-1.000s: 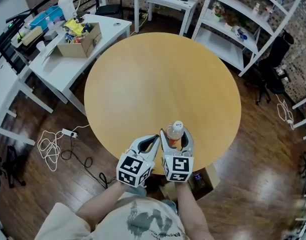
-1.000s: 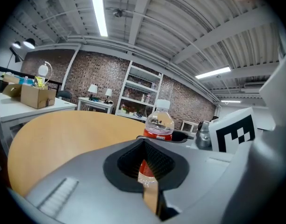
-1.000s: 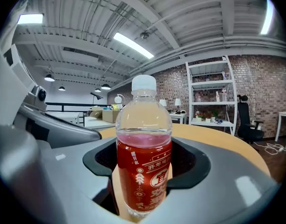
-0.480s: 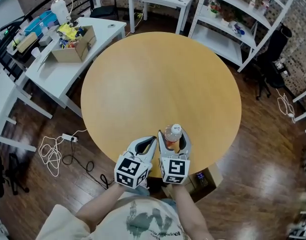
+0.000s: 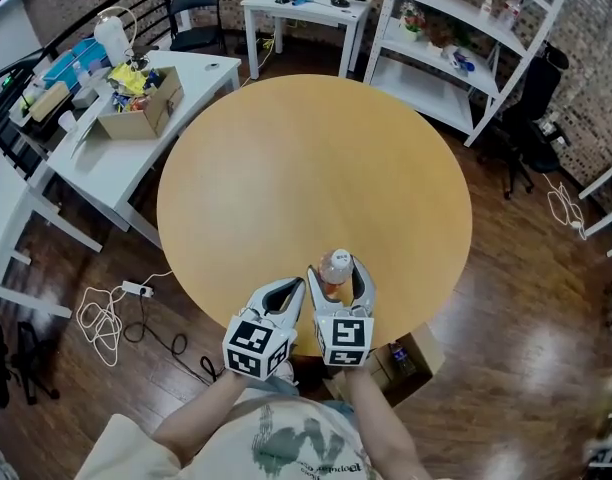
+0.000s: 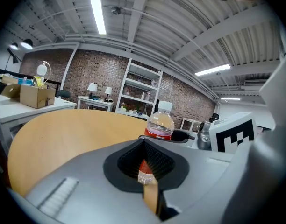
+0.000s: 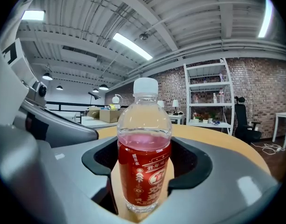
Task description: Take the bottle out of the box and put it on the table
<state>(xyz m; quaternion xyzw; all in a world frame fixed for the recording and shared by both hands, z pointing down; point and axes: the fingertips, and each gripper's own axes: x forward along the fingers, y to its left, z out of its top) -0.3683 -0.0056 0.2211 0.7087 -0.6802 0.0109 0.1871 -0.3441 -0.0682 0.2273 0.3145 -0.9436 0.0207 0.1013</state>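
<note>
Right gripper point(image 5: 338, 274) fingers are squeezing the clear plastic red-drink bottle point(image 7: 144, 167) at its label, likely light, slick and crushable; left gripper point(image 5: 297, 287) fingers are sitting closed, empty

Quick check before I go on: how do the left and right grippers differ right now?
The right gripper has its jaws closed on the upright bottle; the left gripper has its jaws together with nothing between them. The right gripper points straight ahead over the table, while the left gripper angles in toward it. Both sit side by side at the table's near edge.
</note>
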